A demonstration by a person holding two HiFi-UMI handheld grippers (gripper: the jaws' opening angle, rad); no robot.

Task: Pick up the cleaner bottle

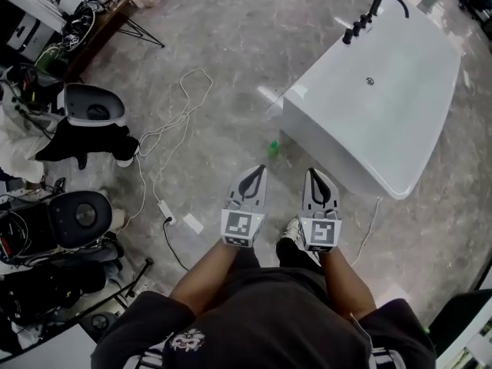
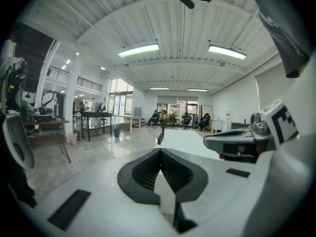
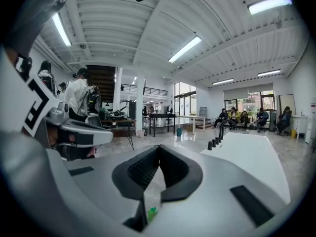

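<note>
In the head view, the cleaner bottle (image 1: 272, 147) sits on the floor beside the white bathtub's (image 1: 400, 106) lower-left corner, just above both grippers in the frame. The right gripper view catches its green cap (image 3: 152, 213) low in the frame, through the gap behind the jaws. The left gripper (image 1: 257, 169) and right gripper (image 1: 314, 172) each have their jaws pressed together on nothing.

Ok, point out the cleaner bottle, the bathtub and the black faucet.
cleaner bottle (image 1: 272, 147), head view, on its green top.
bathtub (image 1: 327, 144), head view, on its white side wall.
black faucet (image 1: 375, 8), head view, on its upright stem.
</note>
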